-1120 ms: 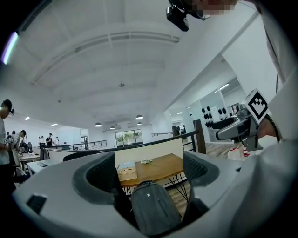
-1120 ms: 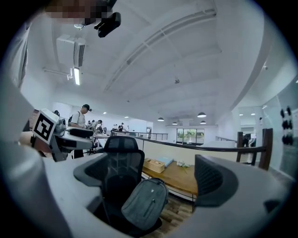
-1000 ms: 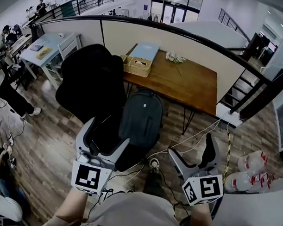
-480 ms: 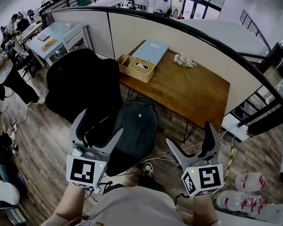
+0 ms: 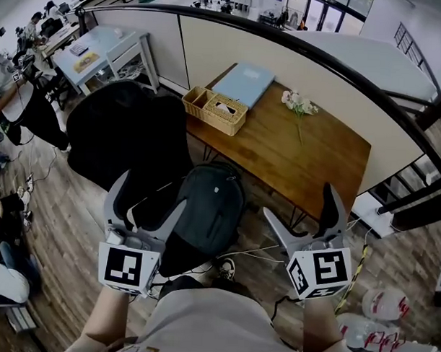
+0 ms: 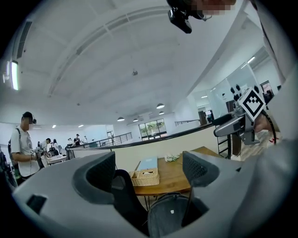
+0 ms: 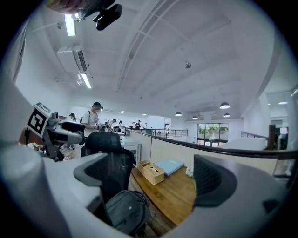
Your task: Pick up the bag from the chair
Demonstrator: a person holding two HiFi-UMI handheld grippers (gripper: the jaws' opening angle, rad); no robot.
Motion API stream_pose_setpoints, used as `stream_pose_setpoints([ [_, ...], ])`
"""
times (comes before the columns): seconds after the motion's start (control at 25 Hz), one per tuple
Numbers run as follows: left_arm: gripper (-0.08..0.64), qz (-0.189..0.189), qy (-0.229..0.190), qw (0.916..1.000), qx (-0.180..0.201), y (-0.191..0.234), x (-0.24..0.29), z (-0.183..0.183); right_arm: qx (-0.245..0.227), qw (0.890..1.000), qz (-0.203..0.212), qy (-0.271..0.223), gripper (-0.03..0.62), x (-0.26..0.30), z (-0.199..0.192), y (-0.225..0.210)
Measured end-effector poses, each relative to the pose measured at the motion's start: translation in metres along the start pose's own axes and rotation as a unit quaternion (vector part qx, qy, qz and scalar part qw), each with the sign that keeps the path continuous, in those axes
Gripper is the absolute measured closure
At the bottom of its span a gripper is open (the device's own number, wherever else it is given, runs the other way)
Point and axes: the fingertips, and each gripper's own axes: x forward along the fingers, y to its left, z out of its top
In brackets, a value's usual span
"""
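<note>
**Both claws wide, bag on the chair**

I see the bag (image 5: 208, 207) standing upright on the seat of the chair (image 5: 128, 143), just off the near edge of the table (image 5: 329, 161), by its near-left corner. My left gripper (image 5: 149, 192) hovers over the seat with its jaws spread wide and nothing between them. In its own view the top of the bag shows low between the jaws, clear of both. My right gripper (image 5: 297, 203) hangs to the right of the bag, in front of the table's near edge. Its jaws are also wide apart and empty. The bag sits between my two grippers. On the table, a basket (image 5: 214, 110) rests at the left edge, a blue folder (image 5: 244, 75) lies at the far-left corner, and flowers (image 5: 299, 104) lie by the far edge.
</note>
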Motion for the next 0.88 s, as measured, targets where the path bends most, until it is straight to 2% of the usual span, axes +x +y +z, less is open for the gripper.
stream_pose_setpoints([
  [0.32, 0.121, 0.008, 0.012, 0.9998, -0.013, 0.027, 0.0, -0.012, 0.0, 1.0, 0.011, 0.007, 0.011, 0.027, 0.001, 0.021],
  [0.56, 0.121, -0.003, 0.014, 0.9985, -0.052, 0.053, -0.003, -0.022, -0.007, 1.0, 0.006, 0.028, 0.011, 0.043, -0.008, 0.044],
  [0.88, 0.121, -0.027, 0.032, 0.9979, -0.049, 0.072, 0.023, -0.051, 0.001, 0.999, 0.014, 0.05, 0.012, 0.074, -0.028, 0.062],
])
